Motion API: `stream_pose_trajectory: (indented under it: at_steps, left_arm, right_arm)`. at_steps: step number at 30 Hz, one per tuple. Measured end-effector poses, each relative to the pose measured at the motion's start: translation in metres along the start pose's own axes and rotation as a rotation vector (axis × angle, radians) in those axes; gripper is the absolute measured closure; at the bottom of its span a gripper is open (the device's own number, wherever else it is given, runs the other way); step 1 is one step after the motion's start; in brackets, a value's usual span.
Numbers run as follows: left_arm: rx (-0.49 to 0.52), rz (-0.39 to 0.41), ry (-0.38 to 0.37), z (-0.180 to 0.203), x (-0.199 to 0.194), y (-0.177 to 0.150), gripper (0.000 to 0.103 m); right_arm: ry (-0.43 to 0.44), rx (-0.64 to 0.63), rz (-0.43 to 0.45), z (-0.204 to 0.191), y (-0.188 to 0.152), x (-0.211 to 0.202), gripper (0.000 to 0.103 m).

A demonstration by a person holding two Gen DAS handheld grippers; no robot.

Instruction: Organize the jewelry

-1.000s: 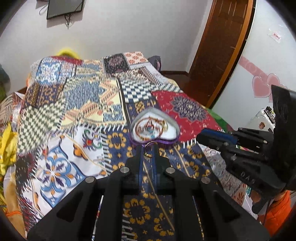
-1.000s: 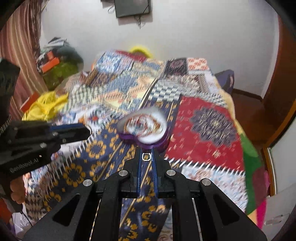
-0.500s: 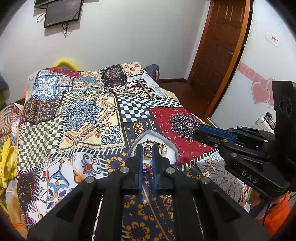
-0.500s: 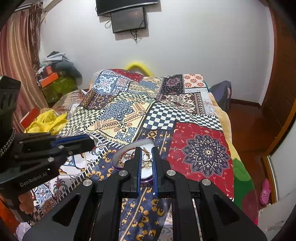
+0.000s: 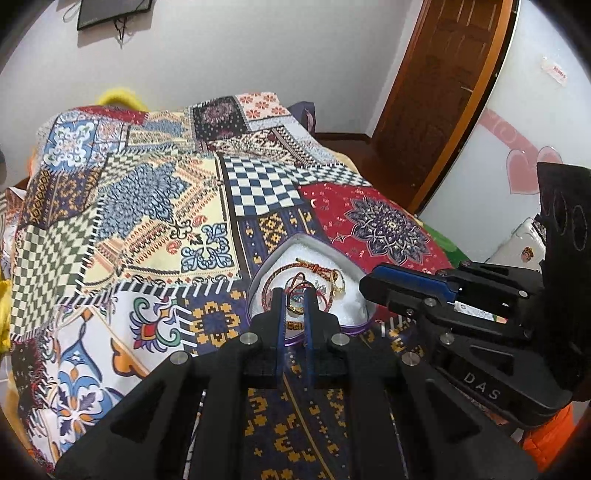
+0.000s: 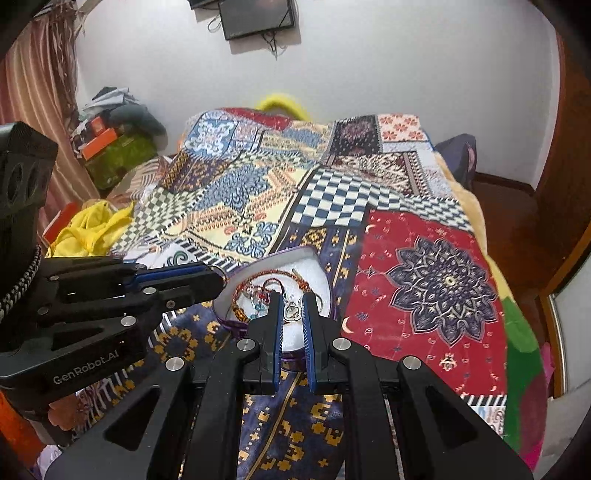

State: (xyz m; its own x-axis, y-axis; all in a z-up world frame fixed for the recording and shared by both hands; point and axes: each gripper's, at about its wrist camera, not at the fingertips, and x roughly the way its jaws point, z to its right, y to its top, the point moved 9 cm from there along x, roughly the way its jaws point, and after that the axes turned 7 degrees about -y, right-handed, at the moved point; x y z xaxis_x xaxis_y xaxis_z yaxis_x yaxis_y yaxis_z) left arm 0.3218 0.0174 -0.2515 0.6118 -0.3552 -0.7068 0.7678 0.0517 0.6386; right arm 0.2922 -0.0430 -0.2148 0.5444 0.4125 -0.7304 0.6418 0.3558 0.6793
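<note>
A heart-shaped purple box [image 5: 354, 269] with a white lining lies on the patchwork bedspread; it also shows in the right wrist view [image 6: 317, 273]. Bracelets and rings lie tangled inside it. My left gripper [image 5: 294, 304] is shut on a gold ring [image 5: 294, 308] just over the box's near side. My right gripper [image 6: 293, 310] is shut on a silver ring [image 6: 291, 312] over the same box. Each gripper shows from the side in the other's view: the right one [image 5: 373, 284] and the left one [image 6: 218, 275], both at the box's rim.
The patchwork bedspread [image 5: 147, 206] covers the whole bed. Yellow cloth [image 6: 88, 229] and piled boxes [image 6: 110, 147] lie off the bed's left side. A wooden door [image 5: 443, 92] stands at the right. A dark screen [image 6: 258, 18] hangs on the far wall.
Both grippers have come down and forward over the heart box, each still holding its ring. The box now sits right at the fingertips.
</note>
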Motion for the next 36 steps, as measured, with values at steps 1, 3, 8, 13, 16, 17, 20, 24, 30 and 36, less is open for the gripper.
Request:
stream_pose_trajectory:
  at_steps: [1, 3, 8, 13, 16, 17, 20, 24, 30, 36]
  left_arm:
    - [-0.001, -0.004, 0.0, -0.001, 0.003, 0.0, 0.096]
    - [-0.002, -0.01, -0.002, -0.002, 0.006, -0.001, 0.096]
    - [-0.013, -0.031, -0.014, -0.003, 0.016, -0.001, 0.096]
    - [-0.015, -0.043, -0.02, -0.004, 0.018, -0.001, 0.095]
    - [-0.005, -0.042, -0.01, -0.002, 0.014, -0.001, 0.093]
    - [0.001, -0.037, -0.002, -0.001, 0.01, -0.001, 0.091]
    - [0.018, -0.02, 0.019, 0.002, -0.002, -0.001, 0.083]
    - [0.034, 0.03, 0.047, 0.007, -0.03, 0.003, 0.077]
    - [0.041, 0.132, 0.064, 0.019, -0.085, 0.018, 0.072]
    - [0.088, 0.295, 0.091, 0.049, -0.161, 0.035, 0.067]
  right_arm:
    - [0.001, -0.001, -0.003, 0.001, 0.0, 0.001, 0.094]
    - [0.006, -0.005, -0.013, 0.001, -0.002, 0.005, 0.094]
    - [0.024, -0.01, -0.032, 0.001, -0.003, 0.011, 0.094]
    - [0.033, -0.006, -0.051, 0.004, -0.005, 0.015, 0.094]
    - [0.025, -0.009, -0.058, 0.004, -0.005, 0.013, 0.092]
    - [0.019, -0.012, -0.059, 0.004, -0.005, 0.012, 0.088]
    - [0.006, -0.014, -0.053, 0.004, -0.004, 0.006, 0.071]
    - [-0.016, -0.011, -0.015, 0.005, 0.003, -0.012, 0.07]
    - [-0.037, -0.014, 0.074, 0.0, 0.016, -0.058, 0.07]
    - [-0.06, -0.01, 0.227, -0.009, 0.037, -0.128, 0.07]
